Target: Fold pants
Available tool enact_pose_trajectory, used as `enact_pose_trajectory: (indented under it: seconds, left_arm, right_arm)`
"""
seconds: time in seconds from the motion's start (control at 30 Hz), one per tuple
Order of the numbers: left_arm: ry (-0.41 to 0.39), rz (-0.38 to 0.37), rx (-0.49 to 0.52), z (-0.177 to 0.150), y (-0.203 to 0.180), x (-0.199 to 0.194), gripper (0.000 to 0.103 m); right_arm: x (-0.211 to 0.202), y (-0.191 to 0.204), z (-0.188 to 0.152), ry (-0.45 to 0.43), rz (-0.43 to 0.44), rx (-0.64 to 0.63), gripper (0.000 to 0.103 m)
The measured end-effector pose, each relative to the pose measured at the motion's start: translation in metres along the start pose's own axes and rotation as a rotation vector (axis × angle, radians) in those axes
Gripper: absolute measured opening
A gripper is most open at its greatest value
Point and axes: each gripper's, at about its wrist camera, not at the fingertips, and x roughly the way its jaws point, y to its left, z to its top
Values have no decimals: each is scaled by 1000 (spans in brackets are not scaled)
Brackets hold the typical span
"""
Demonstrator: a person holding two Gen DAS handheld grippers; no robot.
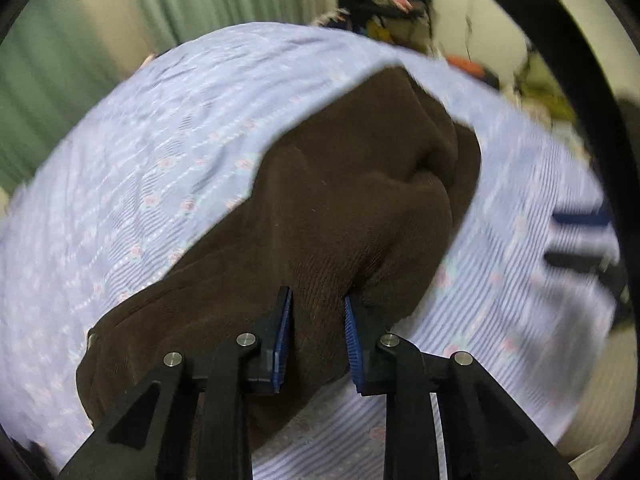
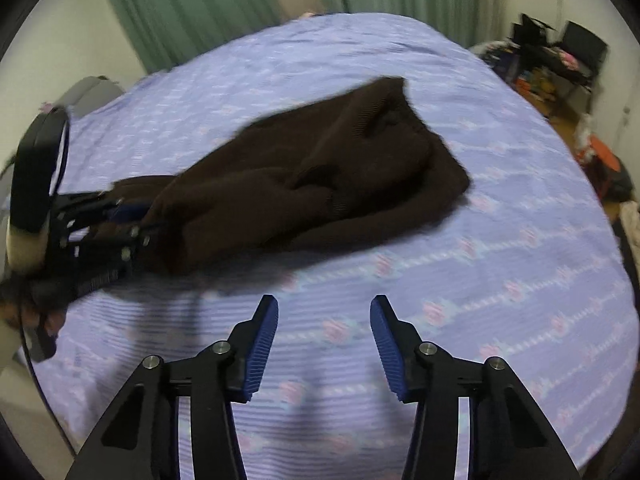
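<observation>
The dark brown ribbed pants (image 2: 312, 184) lie bunched on the lilac flower-striped bedspread (image 2: 500, 280), their long axis running from the left gripper (image 1: 318, 320) up toward the far right. That gripper pinches a fabric fold between blue ridged pads; the right gripper (image 2: 324, 320) hovers part-open over bare bedspread.

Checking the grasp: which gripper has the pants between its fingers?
The left gripper: brown pants sit between its fingers. The right gripper has only bedsheet beneath.
</observation>
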Motion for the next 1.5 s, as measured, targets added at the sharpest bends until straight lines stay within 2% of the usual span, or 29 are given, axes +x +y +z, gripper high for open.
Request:
enact_pose_trajectory:
  seconds: [0.17, 0.23, 0.37, 0.5, 0.57, 0.63, 0.73, 0.83, 0.9, 1.0, 1.07, 1.1, 1.13, 1.27, 1.33, 1.37, 1.43, 1.47, 1.5]
  left_arm:
    - [-35, -92, -156, 29, 51, -7, 24]
    - [-58, -107, -196, 36, 58, -7, 20]
    - [-108, -95, -234, 49, 73, -18, 15]
    - [-108, -117, -268, 51, 83, -30, 12]
    - [-142, -82, -246, 48, 84, -40, 12]
    - [-128, -89, -270, 43, 95, -37, 11]
    - [-127, -70, -309, 42, 102, -31, 11]
    - [-171, -67, -341, 44, 106, -41, 11]
    - [-184, -52, -354, 41, 110, -48, 11]
    - [-198, -58, -374, 38, 116, -58, 11]
    - [-206, -37, -360, 38, 115, -62, 11]
    - [-203, -25, -347, 38, 114, -60, 11]
    - [-194, -25, -349, 41, 113, -55, 11]
    - [-151, -31, -373, 37, 118, -38, 11]
    - [-142, -25, -380, 35, 117, -33, 11]
    - [-136, -30, -388, 32, 119, -30, 11]
    - [-121, -47, -399, 28, 119, -26, 12]
    - [-110, -56, -397, 26, 118, -25, 12]
    - [-94, -66, -388, 20, 114, -23, 16]
  right_arm:
    - [9, 34, 29, -45, 161, -123, 49]
    - [14, 46, 44, -54, 204, -167, 49]
    - [18, 66, 68, -93, 273, -242, 49]
    - [18, 82, 82, -115, 325, -282, 49]
    - [16, 87, 84, -126, 350, -300, 50]
    - [17, 88, 87, -131, 376, -313, 53]
    - [27, 99, 95, -106, 397, -370, 58]
    - [38, 107, 105, -84, 422, -427, 60]
    - [49, 110, 113, -60, 447, -440, 65]
    - [63, 117, 128, -38, 426, -450, 65]
    - [61, 125, 135, -54, 453, -465, 68]
    - [59, 129, 136, -70, 483, -477, 75]
    - [62, 133, 137, -57, 495, -484, 77]
    - [80, 157, 134, 29, 535, -532, 76]
    - [82, 166, 127, 42, 552, -561, 76]
    - [84, 168, 124, 43, 546, -571, 75]
    - [93, 169, 116, 60, 510, -583, 62]
    - [98, 166, 112, 76, 486, -578, 45]
    - [106, 162, 110, 99, 466, -550, 36]
